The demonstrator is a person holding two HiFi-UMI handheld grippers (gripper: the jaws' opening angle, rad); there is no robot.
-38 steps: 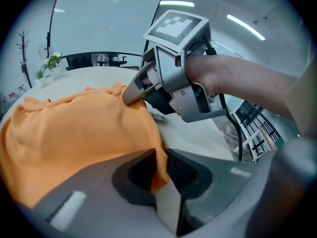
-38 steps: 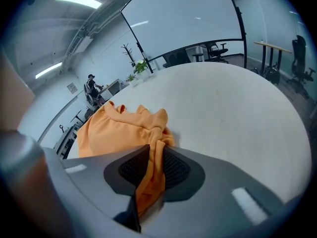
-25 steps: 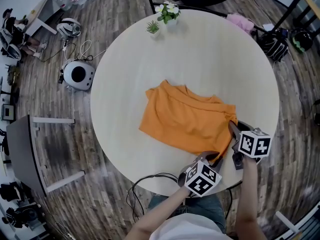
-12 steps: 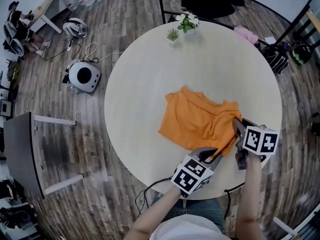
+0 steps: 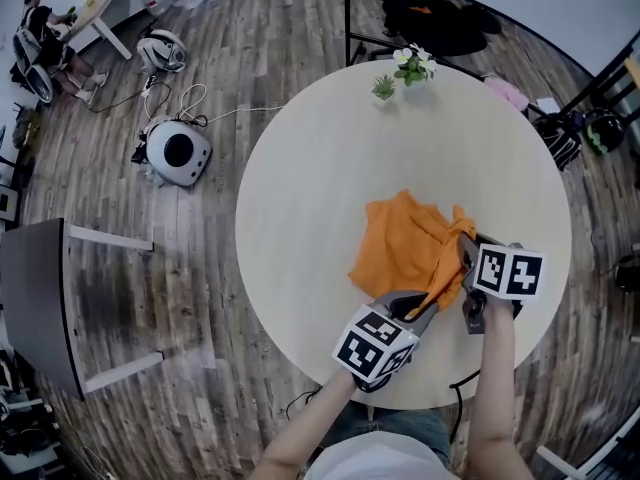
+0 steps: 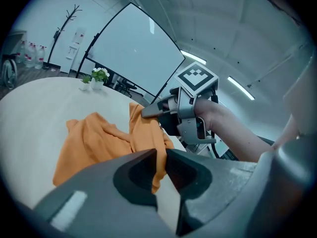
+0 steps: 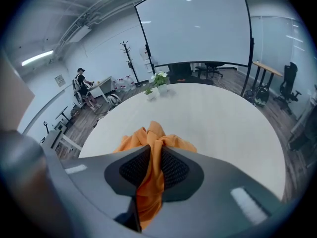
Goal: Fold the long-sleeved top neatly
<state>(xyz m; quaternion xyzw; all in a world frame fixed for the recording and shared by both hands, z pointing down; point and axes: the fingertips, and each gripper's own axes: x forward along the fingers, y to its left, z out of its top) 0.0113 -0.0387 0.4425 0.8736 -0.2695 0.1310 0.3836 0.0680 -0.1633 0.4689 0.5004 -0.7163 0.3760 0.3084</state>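
Note:
The orange long-sleeved top (image 5: 405,246) lies bunched on the round table (image 5: 310,198), its near edge lifted off the surface. My left gripper (image 5: 425,306) is shut on the top's near hem; orange cloth (image 6: 148,138) runs between its jaws. At the top's right corner my right gripper (image 5: 466,258) is shut on a gathered fold (image 7: 151,167). The right gripper (image 6: 151,111) also shows in the left gripper view, holding cloth up just beyond the left jaws. Both grippers are close together at the table's near right side.
Two small potted plants (image 5: 400,71) stand at the table's far edge. A round white device (image 5: 177,151) with cables lies on the wooden floor to the left, beside a grey cabinet (image 5: 40,298). Bags and chair legs (image 5: 570,133) crowd the far right.
Both grippers have lifted the top's near edge and drawn closer together. The cloth has gone from lying spread to bunched, covering less of the table.

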